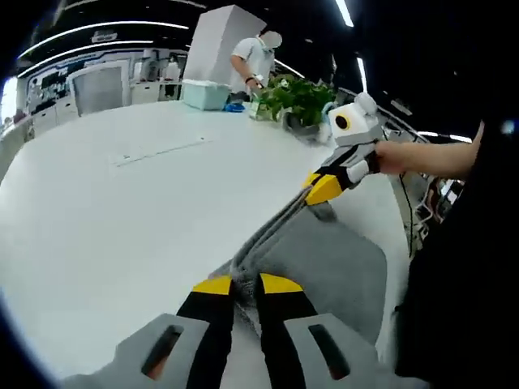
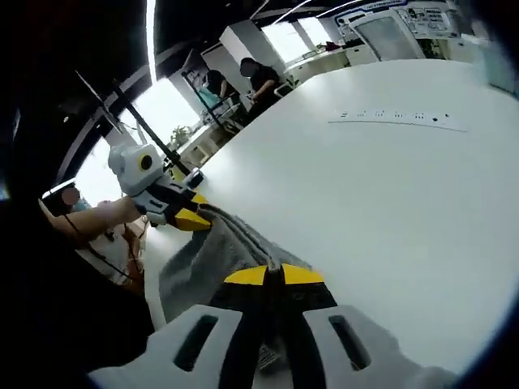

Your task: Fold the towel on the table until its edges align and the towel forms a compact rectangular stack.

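The grey towel [image 1: 324, 259] lies near the worktop's [image 1: 122, 219] near edge, close to the person, with one long edge lifted and drawn taut between the two grippers. In the left gripper view, the left gripper [image 1: 246, 285] has its yellow-tipped fingers [image 1: 212, 285] nearly closed on one end of that raised edge, and the right gripper [image 1: 324, 188] pinches the other end further along, a hand [image 1: 395, 158] behind it. In the right gripper view, the right gripper [image 2: 274, 275] has its fingers [image 2: 246, 276] pressed together on the towel [image 2: 215, 251] edge, and the left gripper [image 2: 190, 217] grips the far end the same way. Below the stretched edge the rest of the cloth sags in a loose grey sheet onto the worktop.

Beyond the towel the white worktop [image 2: 389, 203] runs wide and bare toward its far curved edge, leaving plenty of open surface on that side. A long flat strip [image 1: 158, 150] lies on it well apart from the towel. At the far edge stand a pale green box [image 1: 204, 94] and a leafy plant [image 1: 296, 99], with a person [image 1: 253, 61] in white beside them. The room has a dark ceiling with bright strip lights [image 1: 345, 12].
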Demonstrator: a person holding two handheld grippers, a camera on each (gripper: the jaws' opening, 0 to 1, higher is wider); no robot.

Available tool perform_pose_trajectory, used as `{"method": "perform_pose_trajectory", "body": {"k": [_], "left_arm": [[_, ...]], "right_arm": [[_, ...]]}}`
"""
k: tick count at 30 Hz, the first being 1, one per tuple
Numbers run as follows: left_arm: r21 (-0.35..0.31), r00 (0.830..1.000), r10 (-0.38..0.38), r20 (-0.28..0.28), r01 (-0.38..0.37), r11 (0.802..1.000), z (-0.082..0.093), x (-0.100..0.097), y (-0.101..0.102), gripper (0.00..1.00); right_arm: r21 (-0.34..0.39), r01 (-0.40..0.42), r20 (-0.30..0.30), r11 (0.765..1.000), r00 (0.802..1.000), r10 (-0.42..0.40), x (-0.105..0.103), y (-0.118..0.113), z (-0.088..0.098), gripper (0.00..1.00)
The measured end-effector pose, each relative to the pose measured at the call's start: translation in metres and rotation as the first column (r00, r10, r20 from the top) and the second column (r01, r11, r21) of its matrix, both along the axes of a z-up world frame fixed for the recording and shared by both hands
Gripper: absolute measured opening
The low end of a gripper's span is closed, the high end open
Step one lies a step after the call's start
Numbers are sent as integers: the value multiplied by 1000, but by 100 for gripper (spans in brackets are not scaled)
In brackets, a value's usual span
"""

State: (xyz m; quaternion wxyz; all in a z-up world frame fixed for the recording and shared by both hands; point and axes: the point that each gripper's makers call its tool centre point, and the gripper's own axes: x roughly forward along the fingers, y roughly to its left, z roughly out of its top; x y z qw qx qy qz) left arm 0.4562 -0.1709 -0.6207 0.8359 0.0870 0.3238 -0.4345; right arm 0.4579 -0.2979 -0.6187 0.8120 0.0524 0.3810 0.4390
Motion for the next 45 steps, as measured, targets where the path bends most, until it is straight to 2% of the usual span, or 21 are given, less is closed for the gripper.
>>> {"method": "perform_pose_trajectory", "body": {"k": [3,5,7,9,12,15,17,19,21,24,27,30,32,33,36,38,39,41,42,43,45], "left_arm": [[62,998,-10,58,7,998,-6,4,1,17],[78,997,-14,79,8,997,-8,3,-1,18],[91,994,-10,112,0,996,-8,6,0,20],[100,990,8,141,-22,995,-7,9,3,24],[105,983,49,175,-68,992,-6,15,10,34],[77,982,100,161,-113,991,-5,17,15,36],[50,973,176,150,-185,981,-6,20,20,37],[107,960,216,176,-237,966,-16,23,28,43],[83,961,199,190,-218,972,-18,20,20,41],[135,954,134,269,-175,975,-13,19,17,37],[166,948,73,308,-129,978,-8,17,13,35],[168,946,91,310,-148,975,-3,16,16,36],[141,951,151,269,-194,971,-1,14,19,40],[115,953,180,244,-212,970,3,12,19,41],[81,955,175,240,-199,977,15,-2,15,35],[81,953,135,270,-162,984,24,-21,9,32],[51,957,116,266,-135,990,27,-35,1,34],[-27,971,113,212,-110,994,28,-57,-13,38],[-36,979,96,180,-91,995,23,-67,-17,38],[9,988,59,144,-61,998,10,-78,-17,37],[115,990,-22,140,6,993,-9,-88,-16,36]], "right_arm": [[-104,-26,105,994,994,37,4,-3,-5,7],[-164,-42,158,986,985,68,5,-3,-9,20],[-191,-45,154,981,985,75,1,-2,-14,30],[-240,-56,193,969,976,105,2,-4,-19,31],[-231,-25,209,973,975,75,5,-6,-16,34],[-246,11,235,969,971,48,9,-12,-16,40],[-247,29,248,969,968,34,11,-15,-17,43],[-248,70,245,966,969,-7,13,-20,-22,48],[-255,93,250,962,968,-27,15,-23,-27,51],[-261,117,262,958,964,-46,17,-25,-25,56],[-262,121,286,957,957,-42,17,-26,-21,58],[-230,101,307,968,951,-26,8,-19,-11,49],[-194,117,333,974,942,-47,3,-14,-1,52],[-141,137,346,980,935,-81,-2,-10,10,56],[-43,102,351,994,933,-81,-28,5,29,55],[-54,26,316,998,949,-7,-50,15,27,53],[-108,-16,277,994,960,46,-65,16,19,47],[-162,-75,265,984,957,117,-82,18,10,35],[-200,-106,238,974,959,153,-93,18,1,31],[-219,-111,221,969,962,160,-98,17,-5,31],[-218,-90,217,972,966,138,-97,17,-15,33]]}}
